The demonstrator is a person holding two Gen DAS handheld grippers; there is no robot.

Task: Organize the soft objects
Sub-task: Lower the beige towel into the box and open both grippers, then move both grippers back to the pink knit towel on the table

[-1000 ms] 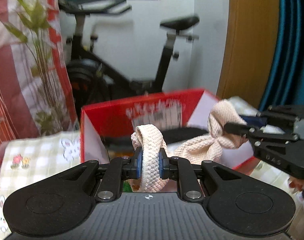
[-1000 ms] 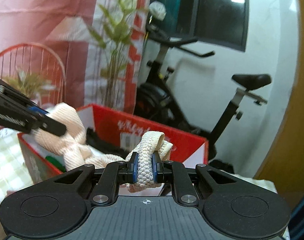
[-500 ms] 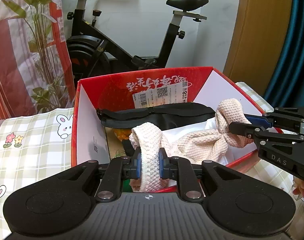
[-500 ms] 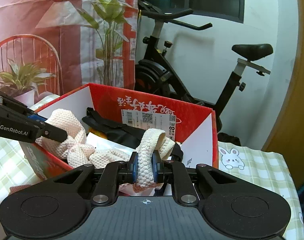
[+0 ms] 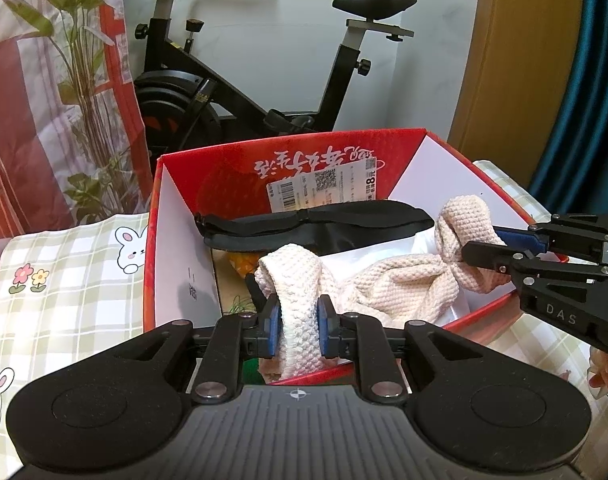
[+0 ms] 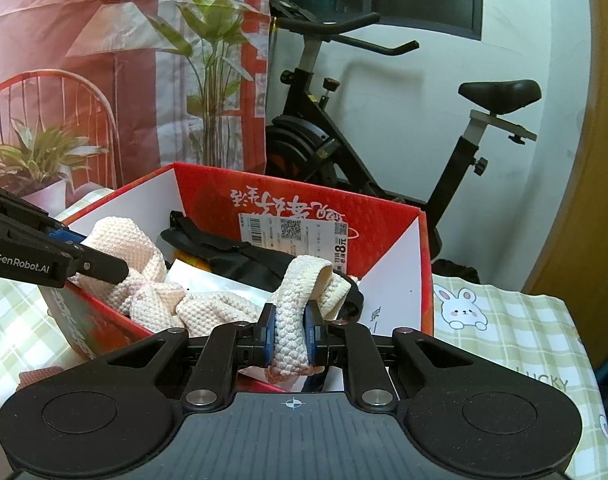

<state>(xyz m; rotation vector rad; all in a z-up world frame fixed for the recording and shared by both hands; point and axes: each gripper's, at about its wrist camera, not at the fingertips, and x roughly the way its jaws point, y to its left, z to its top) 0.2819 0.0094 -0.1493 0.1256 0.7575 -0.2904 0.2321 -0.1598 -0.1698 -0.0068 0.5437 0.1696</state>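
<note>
The cream knitted cloth point(image 5: 388, 286) stretches across the open red box point(image 5: 224, 178), its middle sagging inside; one end is clamped between the fingers of the left gripper point(image 5: 298, 326), the other between those of the right gripper point(image 6: 290, 330); beneath it in the box lies a black strap point(image 5: 316, 224); the box stands on a counter with a checked bunny cloth point(image 5: 64, 280); behind stands an exercise bike point(image 6: 384, 136).

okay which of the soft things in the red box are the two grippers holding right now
The cream knitted cloth: left gripper and right gripper each pinch one end over the red box. The black strap lies untouched behind it.
</note>
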